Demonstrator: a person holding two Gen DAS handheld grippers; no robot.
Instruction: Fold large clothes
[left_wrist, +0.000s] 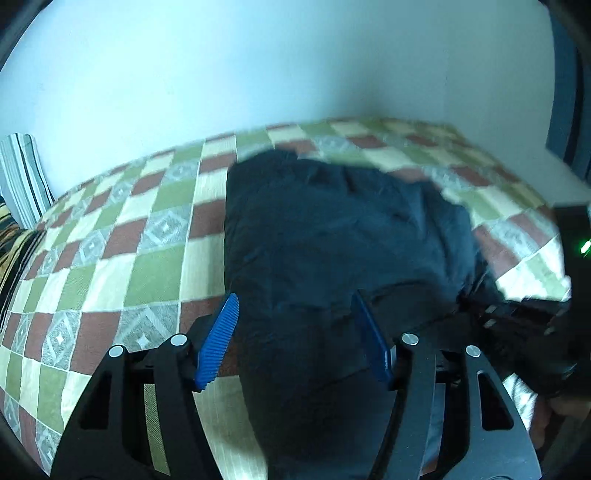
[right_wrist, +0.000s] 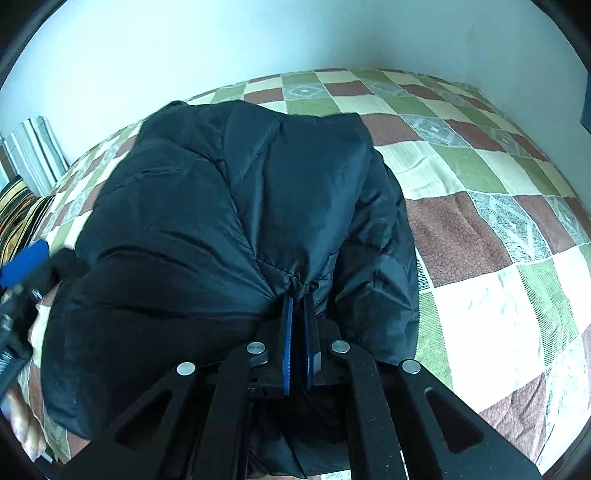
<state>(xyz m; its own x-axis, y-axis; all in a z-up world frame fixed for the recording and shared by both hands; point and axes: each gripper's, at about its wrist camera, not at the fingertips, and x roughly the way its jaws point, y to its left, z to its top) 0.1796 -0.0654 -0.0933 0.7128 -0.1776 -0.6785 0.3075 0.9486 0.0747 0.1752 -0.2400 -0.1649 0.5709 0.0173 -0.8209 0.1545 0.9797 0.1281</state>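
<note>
Black puffy jacket (right_wrist: 229, 229) fills the middle of both frames, heaped on the checked quilt (right_wrist: 480, 229). Right gripper (right_wrist: 298, 295), at bottom centre, is clamped on a bunched seam. Left gripper (left_wrist: 295, 314) stands apart over the fabric, pressing on nothing. My guess: the left should bite a matching edge first, then both lift evenly so the padding folds flat.

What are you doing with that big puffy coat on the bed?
A person is folding a dark puffy jacket on a checkered bedspread, using a gripper in each hand. The right gripper is shut on a pinch of the jacket's fabric. The left gripper is open over the jacket, gripping nothing.
</note>
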